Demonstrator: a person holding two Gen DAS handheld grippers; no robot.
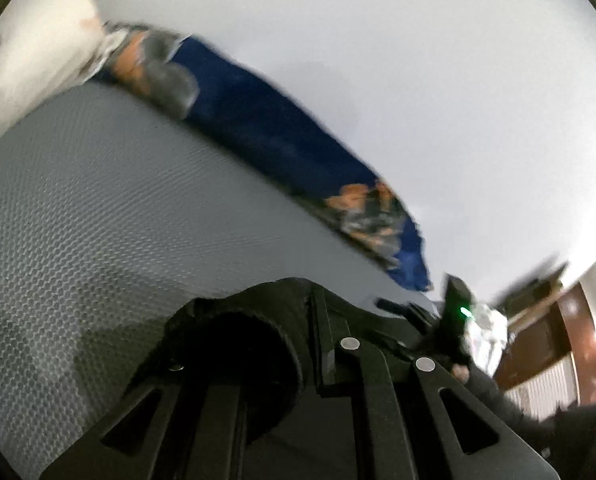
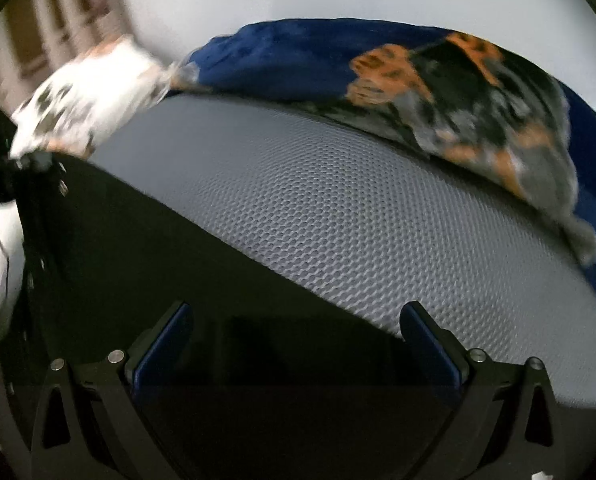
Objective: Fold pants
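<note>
The black pants [image 2: 130,248] lie on a grey mesh-textured mattress [image 2: 337,208], spread across the lower left of the right wrist view. My right gripper [image 2: 298,320] is open, its blue-padded fingers [image 2: 429,340] wide apart just above the pants' edge, holding nothing. In the left wrist view my left gripper [image 1: 321,344] is shut on a bunched fold of the black pants [image 1: 234,332], lifted over the mattress [image 1: 98,208]. The other gripper with a green light [image 1: 457,312] shows to the right.
A blue blanket with orange and grey print [image 2: 437,92] lies along the mattress' far edge, also in the left wrist view [image 1: 282,136]. A white patterned cloth [image 2: 86,96] sits at the far left corner. A white wall is behind. Brown furniture [image 1: 545,332] stands at the right.
</note>
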